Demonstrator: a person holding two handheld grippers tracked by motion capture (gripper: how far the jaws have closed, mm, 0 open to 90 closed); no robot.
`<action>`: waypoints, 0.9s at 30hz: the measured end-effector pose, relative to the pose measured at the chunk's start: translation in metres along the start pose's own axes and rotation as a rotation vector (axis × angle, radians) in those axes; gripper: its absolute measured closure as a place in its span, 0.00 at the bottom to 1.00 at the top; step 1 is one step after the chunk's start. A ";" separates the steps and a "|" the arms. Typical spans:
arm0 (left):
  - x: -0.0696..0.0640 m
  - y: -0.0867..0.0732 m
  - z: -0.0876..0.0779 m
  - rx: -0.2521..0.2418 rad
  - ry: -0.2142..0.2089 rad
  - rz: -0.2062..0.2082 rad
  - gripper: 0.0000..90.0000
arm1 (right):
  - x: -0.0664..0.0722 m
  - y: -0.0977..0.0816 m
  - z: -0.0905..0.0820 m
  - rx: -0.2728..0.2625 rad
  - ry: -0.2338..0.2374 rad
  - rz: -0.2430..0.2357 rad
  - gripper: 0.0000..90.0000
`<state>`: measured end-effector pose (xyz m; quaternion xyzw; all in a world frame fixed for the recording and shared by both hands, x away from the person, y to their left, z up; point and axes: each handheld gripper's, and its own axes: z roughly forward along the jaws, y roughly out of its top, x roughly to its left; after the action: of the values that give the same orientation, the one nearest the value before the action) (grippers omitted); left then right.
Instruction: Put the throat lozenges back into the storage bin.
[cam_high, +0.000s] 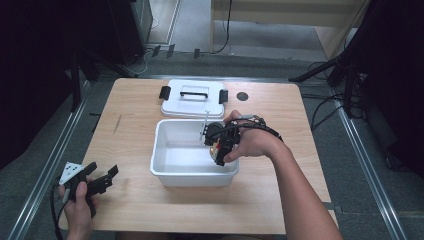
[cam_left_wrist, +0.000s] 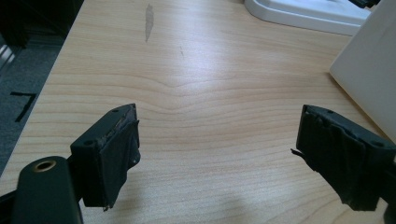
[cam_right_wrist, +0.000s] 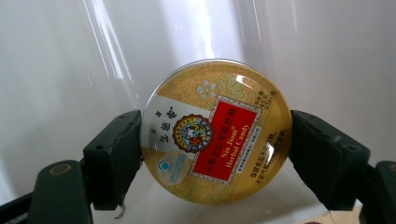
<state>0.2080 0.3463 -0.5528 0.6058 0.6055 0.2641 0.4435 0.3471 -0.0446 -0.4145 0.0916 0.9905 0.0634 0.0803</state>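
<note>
The wooden table (cam_high: 130, 150) is taking up most of the high view, with its near edge cut off at the bottom of that picture. In the left gripper view it is running under the jaws, carrying a grey smear toward the far side.

The white tub (cam_high: 172, 150) is sitting open at the middle of the table. Its right-hand inner wall is partly hidden behind the right hand and its tool. In the left gripper view just a slanted piece of the tub's outer wall (cam_left_wrist: 373, 79) is showing at the right edge.

The white lid (cam_high: 192, 102) is lying flat just behind the tub, black handle and clips up; in the left gripper view its edge (cam_left_wrist: 303, 11) is cut off by the top of the picture.

The right gripper (cam_high: 220, 147) is reaching down into the tub's right side. Its jaws are clamping a round candy tin (cam_right_wrist: 215, 131) by its rim, one jaw on each side, the printed gold and red face turned toward the camera against the tub's white wall. From above, the tin (cam_high: 215, 148) is barely peeking out beneath the fingers and is hard to make out.

The left gripper (cam_high: 102, 182) is sitting near the table's front left corner, well apart from the tub. Its jaws are standing wide with bare wood between them (cam_left_wrist: 217, 154).

A small dark round spot (cam_high: 242, 96) is lying right of the lid; what it is cannot be told.
</note>
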 end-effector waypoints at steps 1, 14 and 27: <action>0.000 0.000 0.000 0.000 0.000 0.000 0.16 | 0.001 0.000 0.001 0.009 -0.002 0.006 0.24; 0.001 0.000 0.000 0.002 -0.001 -0.004 0.16 | 0.002 0.006 0.024 0.068 -0.005 -0.030 0.23; 0.001 0.000 0.000 -0.002 0.000 -0.008 0.16 | 0.002 0.003 0.023 0.050 -0.005 -0.015 0.21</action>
<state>0.2084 0.3468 -0.5529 0.6030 0.6076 0.2631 0.4449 0.3500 -0.0388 -0.4367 0.0863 0.9922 0.0378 0.0812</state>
